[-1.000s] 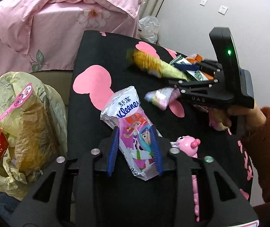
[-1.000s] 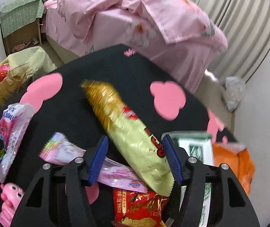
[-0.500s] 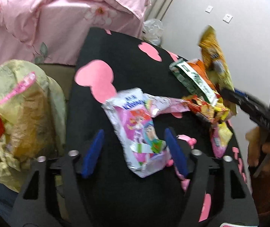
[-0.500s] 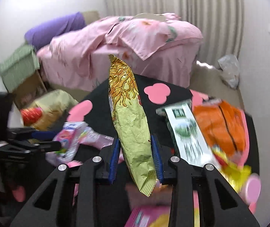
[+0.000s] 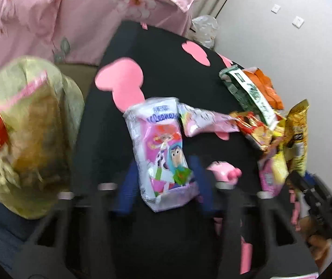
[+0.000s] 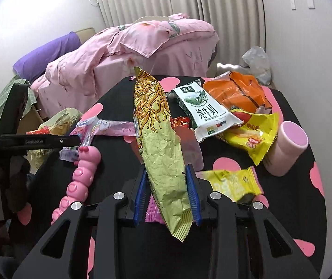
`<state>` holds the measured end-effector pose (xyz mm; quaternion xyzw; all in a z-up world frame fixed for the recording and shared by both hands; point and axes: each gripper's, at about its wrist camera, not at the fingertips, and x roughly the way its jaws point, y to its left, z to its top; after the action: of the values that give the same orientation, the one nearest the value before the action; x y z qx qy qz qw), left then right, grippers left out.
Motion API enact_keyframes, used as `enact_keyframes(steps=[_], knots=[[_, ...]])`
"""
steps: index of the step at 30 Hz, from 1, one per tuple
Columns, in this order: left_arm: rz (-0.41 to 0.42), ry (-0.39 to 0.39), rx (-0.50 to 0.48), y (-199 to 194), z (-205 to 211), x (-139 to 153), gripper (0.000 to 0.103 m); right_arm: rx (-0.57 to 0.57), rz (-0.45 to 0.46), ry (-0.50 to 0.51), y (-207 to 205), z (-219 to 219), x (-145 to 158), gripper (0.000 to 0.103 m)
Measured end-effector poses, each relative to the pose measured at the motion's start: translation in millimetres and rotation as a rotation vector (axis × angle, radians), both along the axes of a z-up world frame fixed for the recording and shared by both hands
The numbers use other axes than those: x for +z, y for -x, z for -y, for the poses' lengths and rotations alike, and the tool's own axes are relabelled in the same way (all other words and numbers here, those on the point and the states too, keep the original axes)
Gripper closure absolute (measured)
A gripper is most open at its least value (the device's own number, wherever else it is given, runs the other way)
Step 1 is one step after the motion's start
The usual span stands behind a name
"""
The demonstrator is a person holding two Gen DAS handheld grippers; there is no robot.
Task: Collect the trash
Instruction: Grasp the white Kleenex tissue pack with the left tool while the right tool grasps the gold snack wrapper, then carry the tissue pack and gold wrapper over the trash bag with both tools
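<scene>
snack wrapper | beside: milk carton, pink cup, caterpillar toy

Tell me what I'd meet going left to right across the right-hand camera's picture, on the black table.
Pink caterpillar toy → gold noodle wrapper → milk carton → yellow snack bag → pink cup.

A black table with pink blotches carries the litter. A milk carton, yellow wrappers and a pink cup lie near its right edge.

Black right tool, blue ribbed pads, silver screws
</scene>
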<state>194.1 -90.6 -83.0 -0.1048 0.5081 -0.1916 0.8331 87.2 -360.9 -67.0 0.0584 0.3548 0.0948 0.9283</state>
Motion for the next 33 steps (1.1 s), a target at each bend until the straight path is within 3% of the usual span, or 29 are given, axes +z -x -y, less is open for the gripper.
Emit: enact_keyframes(steps=[4, 17, 23, 28, 33], knots=[[0.034, 0.007, 0.004, 12, -3, 7, 0.082, 0.017, 0.025, -0.017, 6, -3, 6, 0.071], [0.249, -0.035, 0.019, 59, -26, 69, 0.083, 0.061, 0.095, -0.029, 19, -22, 37, 0.071], [0.287, -0.022, 0.038, 72, -49, 79, 0.083, 0.127, 0.128, 0.0, 16, -48, 54, 0.071], [0.342, -0.048, 0.152, 80, -102, 92, 0.083, 0.246, 0.132, -0.01, -9, -87, 72, 0.071], [0.338, -0.088, 0.352, 87, -176, 89, 0.083, 0.428, 0.072, -0.038, -67, -149, 75, 0.071]])
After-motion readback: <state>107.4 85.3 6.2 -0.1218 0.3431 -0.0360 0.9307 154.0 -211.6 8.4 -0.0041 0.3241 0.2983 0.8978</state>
